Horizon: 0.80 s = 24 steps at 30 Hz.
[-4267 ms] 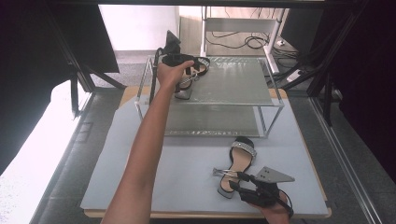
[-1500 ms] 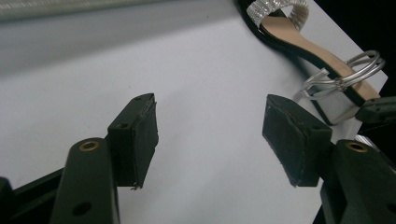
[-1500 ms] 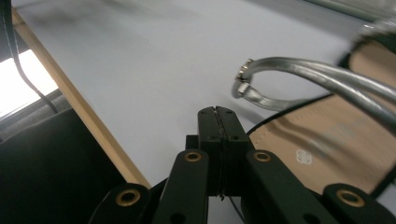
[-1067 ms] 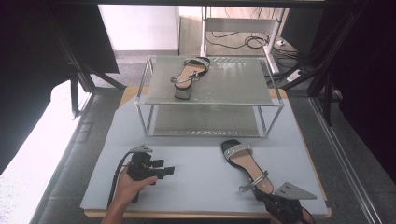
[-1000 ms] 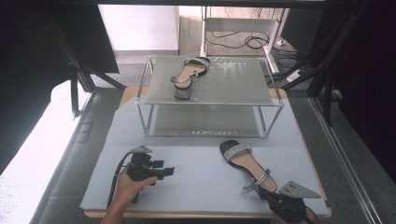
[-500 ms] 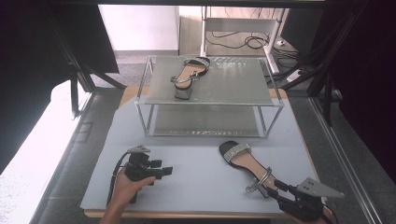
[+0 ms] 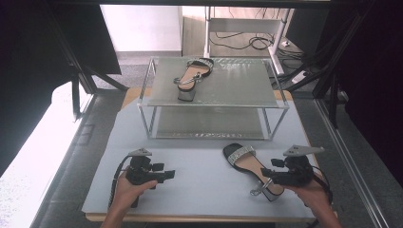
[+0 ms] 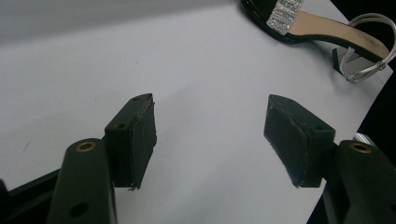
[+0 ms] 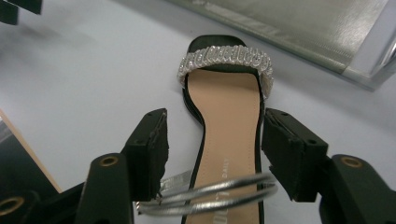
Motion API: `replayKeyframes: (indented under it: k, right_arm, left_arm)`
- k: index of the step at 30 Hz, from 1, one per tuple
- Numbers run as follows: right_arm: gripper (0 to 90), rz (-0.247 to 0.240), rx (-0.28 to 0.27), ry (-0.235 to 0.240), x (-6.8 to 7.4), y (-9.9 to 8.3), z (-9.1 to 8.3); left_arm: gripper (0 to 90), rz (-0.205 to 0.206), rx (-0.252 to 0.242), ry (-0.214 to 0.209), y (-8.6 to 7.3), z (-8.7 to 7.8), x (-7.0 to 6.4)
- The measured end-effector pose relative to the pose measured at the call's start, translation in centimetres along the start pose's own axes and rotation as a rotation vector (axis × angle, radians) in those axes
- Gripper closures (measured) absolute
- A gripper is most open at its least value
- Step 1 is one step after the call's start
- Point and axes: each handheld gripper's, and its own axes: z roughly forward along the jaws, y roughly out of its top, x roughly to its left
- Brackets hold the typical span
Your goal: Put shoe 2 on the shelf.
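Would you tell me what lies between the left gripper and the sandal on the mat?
Nothing: in the high view only bare grey mat separates the left gripper from the sandal.

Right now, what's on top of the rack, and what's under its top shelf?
One sandal lies on the rack top, near its left end. The lower shelf under it looks bare through the frosted top, though the part right below that sandal is hard to see.

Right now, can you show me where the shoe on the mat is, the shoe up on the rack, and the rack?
shoe on the mat (image 7: pixel 247 163), high view, on its tan insole.
shoe on the rack (image 7: pixel 192 74), high view, on its insole.
rack (image 7: pixel 237 88), high view, on its bare top shelf.
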Motion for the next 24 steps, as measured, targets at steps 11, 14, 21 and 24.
replayKeyframes:
  k: [11, 14, 21, 24]
  right_arm:
    - [31.2, -0.007, 0.249, -0.029, 0.0, 2.6, 4.3]
    - [26.7, 0.000, 0.310, -0.052, 0.0, 2.7, 5.5]
    - [24.9, 0.007, 0.404, -0.099, -0.2, 2.0, 7.4]
    - [25.6, 0.004, 0.434, -0.100, -0.2, 1.7, 7.9]
  left_arm:
    - [34.3, 0.016, 0.006, -0.023, 0.0, 0.1, -0.1]
    - [34.2, 0.017, 0.005, -0.029, 0.0, 0.1, -0.1]
    - [34.2, 0.021, 0.017, -0.032, -0.1, 0.4, -0.3]
    - [34.3, 0.018, 0.019, -0.029, -0.1, 0.5, -0.3]
